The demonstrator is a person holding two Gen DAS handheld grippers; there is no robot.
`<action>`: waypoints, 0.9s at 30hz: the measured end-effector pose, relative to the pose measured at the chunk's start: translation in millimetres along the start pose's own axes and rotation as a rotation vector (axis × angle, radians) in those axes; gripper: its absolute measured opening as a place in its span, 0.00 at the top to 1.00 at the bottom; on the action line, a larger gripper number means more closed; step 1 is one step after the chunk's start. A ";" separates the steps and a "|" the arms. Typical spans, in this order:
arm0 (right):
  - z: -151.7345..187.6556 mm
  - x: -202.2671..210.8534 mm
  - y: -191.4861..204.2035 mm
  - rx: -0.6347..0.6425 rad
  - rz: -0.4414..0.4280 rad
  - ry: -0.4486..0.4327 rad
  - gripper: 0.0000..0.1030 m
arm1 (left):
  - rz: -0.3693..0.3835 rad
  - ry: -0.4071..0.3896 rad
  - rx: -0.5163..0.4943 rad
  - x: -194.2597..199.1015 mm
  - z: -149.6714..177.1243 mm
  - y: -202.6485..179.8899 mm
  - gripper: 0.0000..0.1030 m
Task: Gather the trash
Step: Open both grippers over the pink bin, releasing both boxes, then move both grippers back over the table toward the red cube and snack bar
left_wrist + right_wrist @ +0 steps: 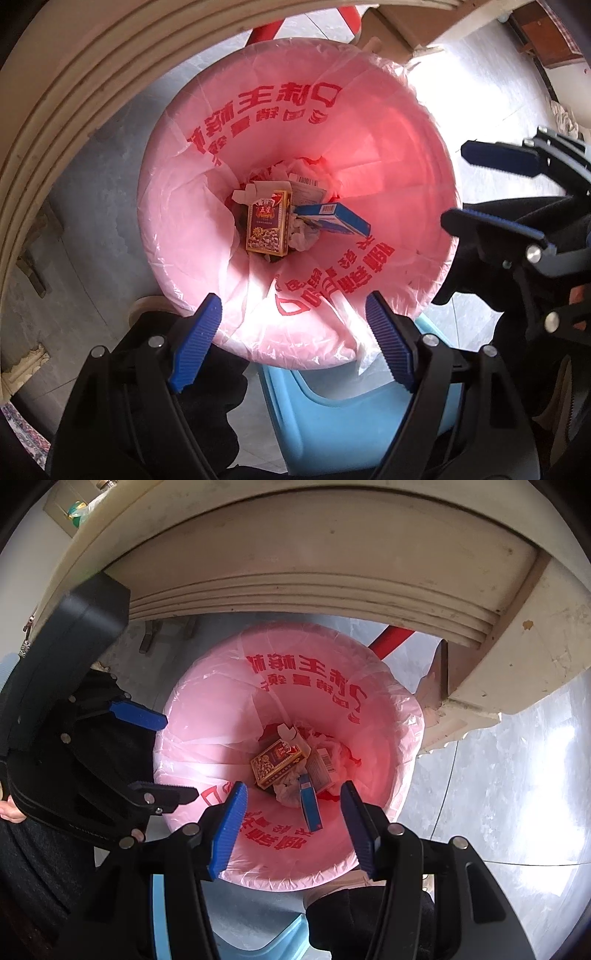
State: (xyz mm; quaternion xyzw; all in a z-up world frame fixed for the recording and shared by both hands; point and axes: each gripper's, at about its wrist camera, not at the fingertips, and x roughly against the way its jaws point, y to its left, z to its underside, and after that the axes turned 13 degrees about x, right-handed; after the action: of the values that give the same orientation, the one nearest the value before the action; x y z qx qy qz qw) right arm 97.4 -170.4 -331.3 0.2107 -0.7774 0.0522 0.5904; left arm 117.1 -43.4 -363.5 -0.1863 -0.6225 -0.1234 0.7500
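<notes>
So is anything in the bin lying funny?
Mostly no: the trash is down inside the pink bag. Only the blue box looks odd, leaning tilted against the bag's sloping side instead of lying flat beside the red-and-gold box. Nothing has spilled onto the floor.

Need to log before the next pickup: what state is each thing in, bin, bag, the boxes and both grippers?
Trash bin: upright, lined, partly filled.
Pink bag: stretched open over the bin rim.
Red-gold box: lying in the bin, flap open.
Blue box: lying tilted against the bag's wall, inside the bin.
Crumpled paper: at the bottom, under the boxes.
Left gripper: open, empty, above the bin.
Right gripper: open, empty, above the bin.
</notes>
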 end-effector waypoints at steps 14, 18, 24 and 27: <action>1.0 77.6 14.9 -0.004 -0.063 -0.158 0.49 | -0.035 -0.089 -0.111 56.7 41.0 -22.6 0.24; -7.1 130.8 20.4 0.019 -0.079 -0.263 0.33 | -0.021 -0.175 -0.106 121.4 54.3 -22.8 0.24; -41.8 223.3 21.1 0.137 -0.082 -0.383 0.27 | -0.042 -0.233 -0.097 215.0 44.5 -22.4 0.23; -66.5 269.2 13.0 0.204 -0.076 -0.422 0.26 | -0.044 -0.265 -0.116 263.7 34.4 -27.1 0.23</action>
State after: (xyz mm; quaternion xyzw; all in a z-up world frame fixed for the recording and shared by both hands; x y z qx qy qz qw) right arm 94.4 -208.2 -56.3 0.3046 -0.8659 0.0628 0.3919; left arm 126.6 -40.6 -96.4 -0.2305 -0.7118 -0.1500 0.6463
